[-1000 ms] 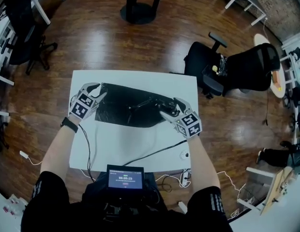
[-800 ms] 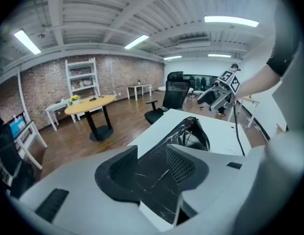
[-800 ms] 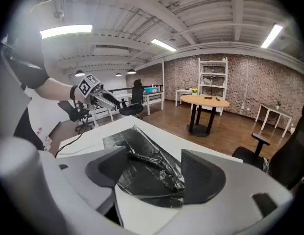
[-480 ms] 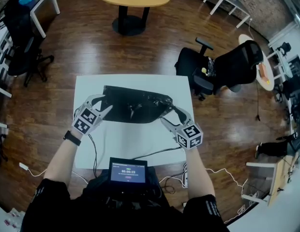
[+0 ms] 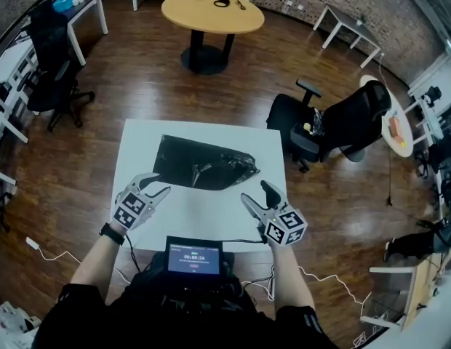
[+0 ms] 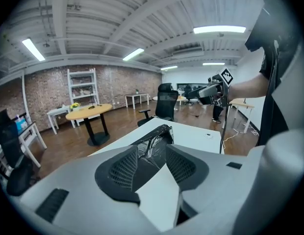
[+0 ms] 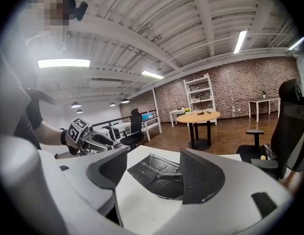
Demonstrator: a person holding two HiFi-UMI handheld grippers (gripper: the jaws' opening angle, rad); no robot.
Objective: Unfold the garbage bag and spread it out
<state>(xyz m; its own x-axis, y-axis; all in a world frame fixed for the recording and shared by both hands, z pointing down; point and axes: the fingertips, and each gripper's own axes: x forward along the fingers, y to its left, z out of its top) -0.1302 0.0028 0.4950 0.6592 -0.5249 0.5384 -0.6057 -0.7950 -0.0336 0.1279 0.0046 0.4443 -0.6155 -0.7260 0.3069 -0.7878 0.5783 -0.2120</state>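
A black garbage bag point(image 5: 204, 167) lies crumpled and partly flattened on the far half of the white table point(image 5: 211, 211). Its right end is bunched. My left gripper point(image 5: 159, 185) hovers near the table's front left, open, short of the bag with nothing between its fingers. At the front right, my right gripper point(image 5: 254, 192) is also open and empty. In the left gripper view the bag point(image 6: 153, 142) shows beyond the left gripper point(image 6: 151, 150). In the right gripper view the bag point(image 7: 162, 174) lies ahead of the right gripper point(image 7: 152, 156).
A small screen point(image 5: 193, 257) sits at the table's near edge with a cable running to the right. Black office chairs point(image 5: 342, 115) stand to the right of the table, and another chair point(image 5: 51, 78) to the far left. A round wooden table point(image 5: 211, 11) stands beyond.
Both grippers have drawn back from the ends of the bag toward the table's near edge. The bag stays lying on the table, let go.
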